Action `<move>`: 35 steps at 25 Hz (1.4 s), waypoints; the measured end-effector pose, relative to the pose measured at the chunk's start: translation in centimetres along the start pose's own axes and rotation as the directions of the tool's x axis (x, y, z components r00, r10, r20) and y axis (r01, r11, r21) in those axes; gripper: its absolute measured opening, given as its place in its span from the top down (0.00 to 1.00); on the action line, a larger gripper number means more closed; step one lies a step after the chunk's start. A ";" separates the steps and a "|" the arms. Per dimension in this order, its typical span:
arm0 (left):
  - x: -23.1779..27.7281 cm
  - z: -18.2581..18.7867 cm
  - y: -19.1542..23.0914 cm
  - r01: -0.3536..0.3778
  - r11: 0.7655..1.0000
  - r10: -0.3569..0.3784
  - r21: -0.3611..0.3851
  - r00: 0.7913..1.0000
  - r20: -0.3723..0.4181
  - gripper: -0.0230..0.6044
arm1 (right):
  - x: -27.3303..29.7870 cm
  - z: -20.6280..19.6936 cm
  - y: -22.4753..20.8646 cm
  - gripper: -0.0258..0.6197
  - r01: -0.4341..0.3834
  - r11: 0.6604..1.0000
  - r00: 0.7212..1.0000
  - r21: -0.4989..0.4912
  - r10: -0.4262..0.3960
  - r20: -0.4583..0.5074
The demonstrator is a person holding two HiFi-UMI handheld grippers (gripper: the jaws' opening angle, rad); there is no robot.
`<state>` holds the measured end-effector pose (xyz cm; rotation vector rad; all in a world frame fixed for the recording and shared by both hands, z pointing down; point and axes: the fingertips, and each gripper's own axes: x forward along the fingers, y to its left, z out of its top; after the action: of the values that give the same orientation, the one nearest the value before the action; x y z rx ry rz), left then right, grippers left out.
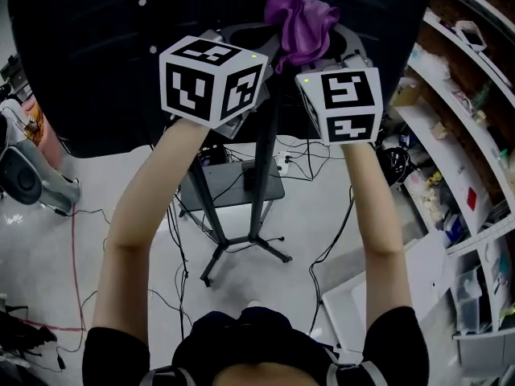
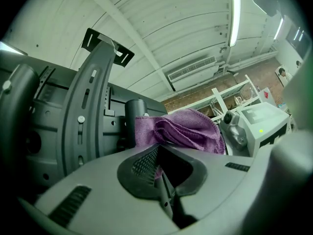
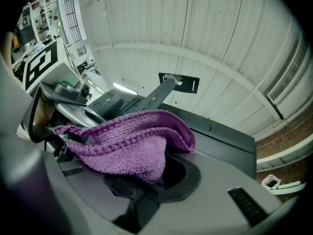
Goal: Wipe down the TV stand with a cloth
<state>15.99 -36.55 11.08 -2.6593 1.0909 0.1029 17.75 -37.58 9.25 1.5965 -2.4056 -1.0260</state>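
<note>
TV back [image 1: 88,47]: big black panel, fills top L and centre of head view. Grippers are raised up against it.
L gripper [image 2: 157,160]: held up on a bare arm, marker cube facing the head cam. Own view: jaws drawn together, w/ a thin edge of purple cloth nipped betw. the ribbed pads. Rest of the cloth is bunched just past the tips.
Mount arm [image 2: 85,106]: grey slotted bracket on the TV's back, L of the cloth, curving up to a black plate.
TV stand [image 1: 264,175]: dark pole running down from the TV betw. the two arms, small tray partway down, splayed legs on a pale floor w/ loose cables round them.
Cloth [image 1: 302,18]: purple, crumpled, up at the top of the stand's pole against the TV back. Sits betw. the grippers, nearer the R one.
R gripper [image 3: 146,185]: just R of the pole, cube facing the head cam. Own view: jaws closed on the cloth, which spills out of them and drapes over the tips.
Shelves [image 1: 451,127]: white, far R, cluttered w/ small items.
</note>
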 end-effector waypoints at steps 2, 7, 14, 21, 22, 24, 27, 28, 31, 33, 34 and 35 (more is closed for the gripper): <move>-0.2 -0.7 -0.3 -0.005 1.000 0.005 0.010 1.000 0.004 0.95 | -0.3 -0.4 0.5 0.86 0.006 1.000 1.000 0.008 -0.006 0.009; -0.7 -1.9 -0.9 -0.014 1.000 0.013 0.020 1.000 0.010 0.95 | -1.1 -1.2 1.2 0.86 0.013 0.999 0.999 0.034 -0.014 0.031; -1.6 -4.8 -1.6 -0.029 1.000 0.029 0.009 0.999 -0.032 0.95 | -2.3 -2.5 3.1 0.86 -0.006 0.999 1.000 0.050 0.004 0.031; -2.2 -9.4 -2.2 -0.052 0.998 0.049 -0.023 0.993 -0.108 0.95 | -3.1 -6.1 6.0 0.86 -0.045 0.993 0.999 0.108 0.046 -0.010; -2.3 -10.0 -2.4 -0.053 0.998 0.049 -0.028 0.992 -0.115 0.95 | -3.3 -6.7 6.3 0.86 -0.046 0.991 0.999 0.123 0.048 -0.012; -2.3 -11.2 -2.6 -0.057 0.998 0.051 -0.041 0.991 -0.125 0.95 | -3.6 -7.7 6.9 0.86 -0.049 0.988 0.999 0.144 0.051 -0.014; -2.5 -12.8 -3.0 -0.063 0.997 0.055 -0.055 0.989 -0.139 0.95 | -4.1 -9.1 7.7 0.86 -0.061 0.985 0.998 0.164 0.066 -0.025; -2.6 -13.4 -3.2 -0.065 0.996 0.057 -0.057 0.988 -0.144 0.95 | -4.2 -9.7 8.1 0.86 -0.067 0.983 0.997 0.170 0.073 -0.031; -2.9 -15.5 -3.7 -0.075 0.995 0.063 -0.069 0.984 -0.164 0.95 | -4.7 -11.4 9.2 0.86 -0.085 0.978 0.994 0.192 0.097 -0.051; -3.1 -17.0 -4.2 -0.078 0.993 0.062 -0.085 0.982 -0.180 0.95 | -5.2 -12.7 10.0 0.86 -0.096 0.973 0.991 0.208 0.112 -0.066; -3.1 -17.8 -4.4 -0.079 0.993 0.061 -0.093 0.980 -0.188 0.95 | -5.4 -13.4 10.4 0.86 -0.101 0.972 0.990 0.214 0.119 -0.074; -3.2 -18.6 -4.6 -0.081 0.992 0.060 -0.100 0.979 -0.195 0.95 | -5.6 -14.1 10.8 0.86 -0.106 0.970 0.989 0.219 0.126 -0.080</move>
<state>16.25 -36.26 30.52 -2.7727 1.2728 -0.0858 17.54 -37.11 27.84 1.5027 -2.5834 -0.6760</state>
